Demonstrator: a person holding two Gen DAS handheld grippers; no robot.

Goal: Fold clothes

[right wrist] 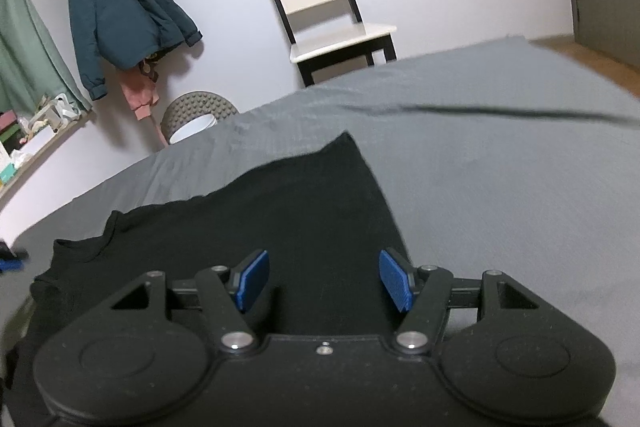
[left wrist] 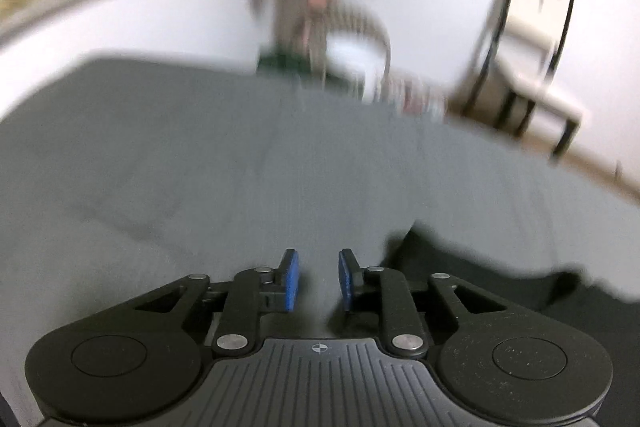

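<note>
My right claw (right wrist: 323, 281) hangs low over a black garment (right wrist: 240, 227) spread flat on the grey bed cover (right wrist: 500, 187), its 2 blue pads set wide apart with only dark cloth showing between them, nothing pinched. The garment's neckline sits toward my left in this view and one corner points away from me, toward the chair (right wrist: 328, 7) against the wall. My left claw (left wrist: 319, 279) is out over bare grey cover, its pads standing a narrow gap apart and holding nothing; that view is smeared with motion blur, so I trust little of its detail. A patch of the black garment (left wrist: 480, 279) shows just to the right of that claw, not under it.

I judge this to be an early stage of the fold: the piece looks laid out rather than doubled over, though my right claw's body hides the near part of it, so I cannot rule out a fold there. Neither claw has cloth yet, so the step in hand is taking hold.

The next move calls for each claw to settle on an edge of the garment, my left having to come across toward the cloth, then pinch only the garment's layer without catching the bed cover beneath. A teal jacket (right wrist: 120, 7) hangs on the wall, well apart.
</note>
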